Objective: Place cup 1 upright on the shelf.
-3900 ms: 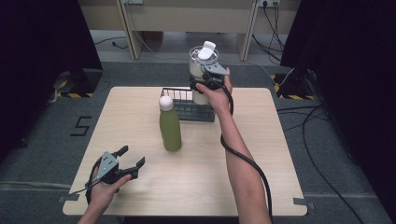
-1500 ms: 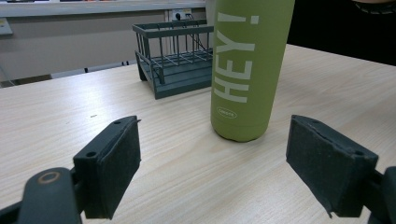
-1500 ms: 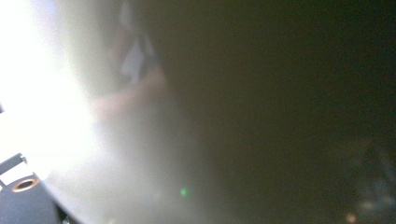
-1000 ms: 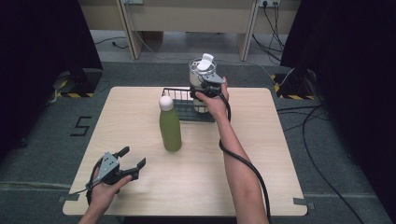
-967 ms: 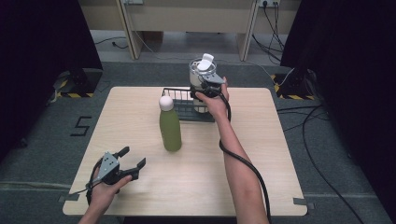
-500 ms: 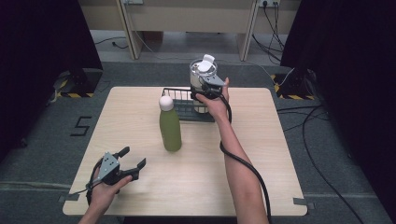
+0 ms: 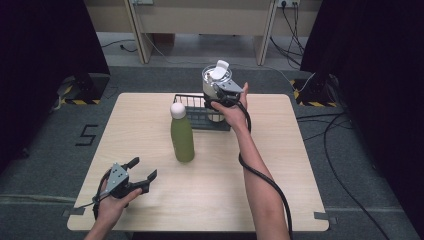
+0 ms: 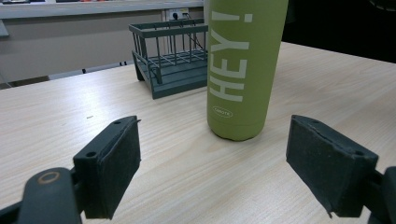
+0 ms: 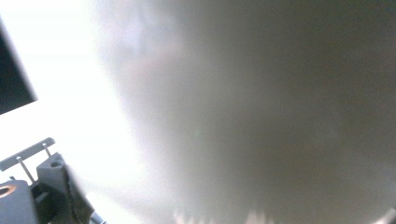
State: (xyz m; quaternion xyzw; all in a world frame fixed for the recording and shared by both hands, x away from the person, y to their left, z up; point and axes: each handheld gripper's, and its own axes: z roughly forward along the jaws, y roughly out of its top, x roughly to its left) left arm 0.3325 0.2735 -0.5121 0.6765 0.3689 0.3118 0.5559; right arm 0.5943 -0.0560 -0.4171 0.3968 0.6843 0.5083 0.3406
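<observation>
Lab rig – bare table [image 7: 310,165] on grey carpet [image 7: 45,165], black curtains [image 7: 45,45], hazard-taped stands [image 7: 75,89], loose cables [image 7: 345,150].

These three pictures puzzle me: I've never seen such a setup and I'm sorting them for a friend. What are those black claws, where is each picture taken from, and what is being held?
A person sits at a wooden table holding a two-jaw hand gripper in each hand. The high view looks down from above. The other two come from cameras riding on the grippers. The left gripper rests near the table's front, jaws open and empty, and its view faces a green bottle lettered "HEY!" and a dark wire basket. The right gripper clamps a white-lidded cup over the basket; its own view is a close blur of that cup.
</observation>
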